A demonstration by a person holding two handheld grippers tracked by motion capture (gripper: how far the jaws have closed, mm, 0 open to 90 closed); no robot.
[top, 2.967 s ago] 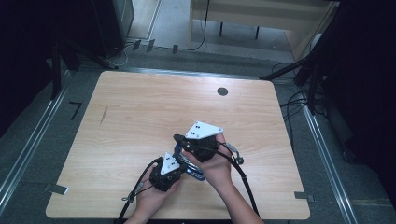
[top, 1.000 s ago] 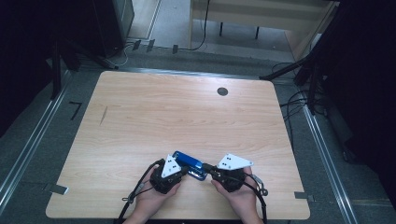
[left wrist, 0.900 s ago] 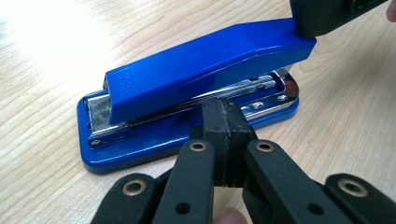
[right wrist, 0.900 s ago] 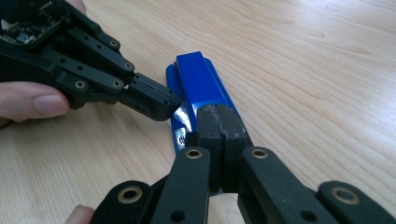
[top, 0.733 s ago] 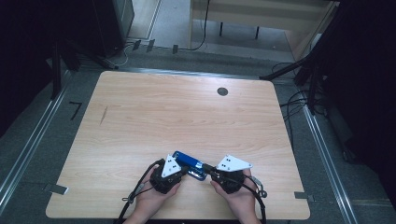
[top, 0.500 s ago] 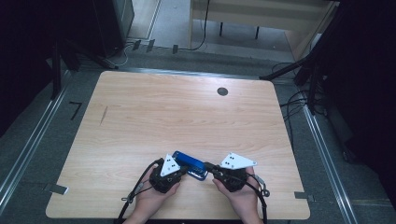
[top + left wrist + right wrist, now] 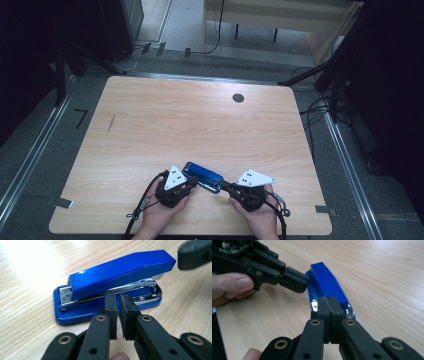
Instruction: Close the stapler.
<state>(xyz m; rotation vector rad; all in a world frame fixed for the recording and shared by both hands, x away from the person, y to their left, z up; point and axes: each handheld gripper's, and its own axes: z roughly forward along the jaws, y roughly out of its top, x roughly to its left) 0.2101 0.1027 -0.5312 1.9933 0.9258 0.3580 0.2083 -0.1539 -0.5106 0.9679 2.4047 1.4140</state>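
The blue stapler (image 7: 202, 176) lies flat on the worktop (image 7: 200, 125) close to its near edge, between the two hands. Its long axis runs from far-left to near-right in the high view, so one end points toward each gripper.

The left gripper (image 7: 189, 184) sits at the stapler's left end, just on its near side. In the left gripper view the stapler (image 7: 110, 287) lies broadside just beyond the fingers (image 7: 111, 312), its long side crossing the line of the gripper, hinge end to the left and stapling mouth to the right. These fingers have just been opening; a narrow slit shows between the pads, nothing is between them, and they stop just short of the stapler's base.

The right gripper (image 7: 223, 185) points at the stapler's right end. In the right gripper view the stapler (image 7: 328, 285) runs away lengthwise straight beyond the fingers (image 7: 329, 312), which are clenched pad to pad on nothing, their tips in front of the shiny metal nose.

Both grippers are about equally near. The left meets the stapler across its width, which suits a grasp once the fingers part wider; the right meets it end-on, better for steadying or pushing.
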